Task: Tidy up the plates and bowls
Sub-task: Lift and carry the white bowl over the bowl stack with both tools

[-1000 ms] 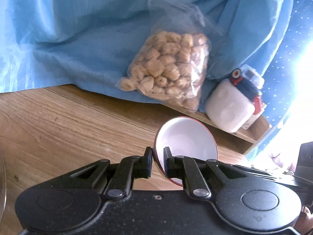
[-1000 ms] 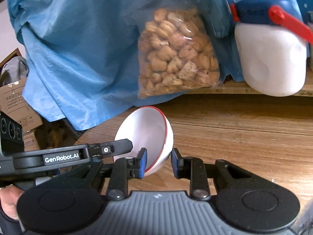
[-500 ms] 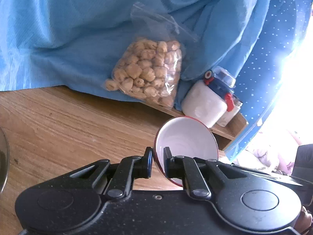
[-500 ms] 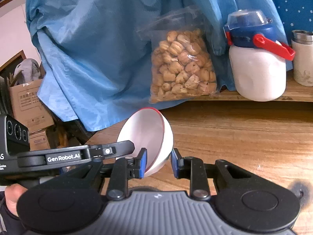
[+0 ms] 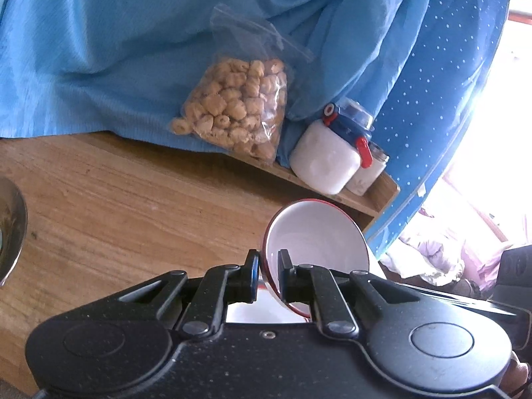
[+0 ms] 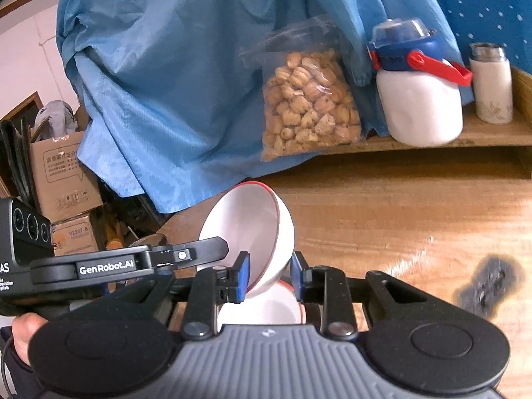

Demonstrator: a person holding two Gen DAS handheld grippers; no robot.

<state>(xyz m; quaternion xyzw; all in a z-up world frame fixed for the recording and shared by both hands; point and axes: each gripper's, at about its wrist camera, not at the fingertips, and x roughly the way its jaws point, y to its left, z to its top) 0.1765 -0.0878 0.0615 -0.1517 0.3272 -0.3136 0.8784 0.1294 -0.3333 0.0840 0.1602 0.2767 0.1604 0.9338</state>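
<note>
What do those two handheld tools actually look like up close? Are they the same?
Nearly alike. The left tool has a speckled black body with two round caps, black linkage arms and dark fingers. The right tool has the same black caps and arms, but a grey ribbed centre panel and blue finger pads. In the right wrist view, the left tool's side reads "GenRobot.AI" in white, with a black camera box behind.

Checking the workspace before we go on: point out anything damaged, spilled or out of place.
A black scorch-like mark stains the wooden table at the right. A metal bowl sits at its left edge. Nothing looks spilled.
</note>
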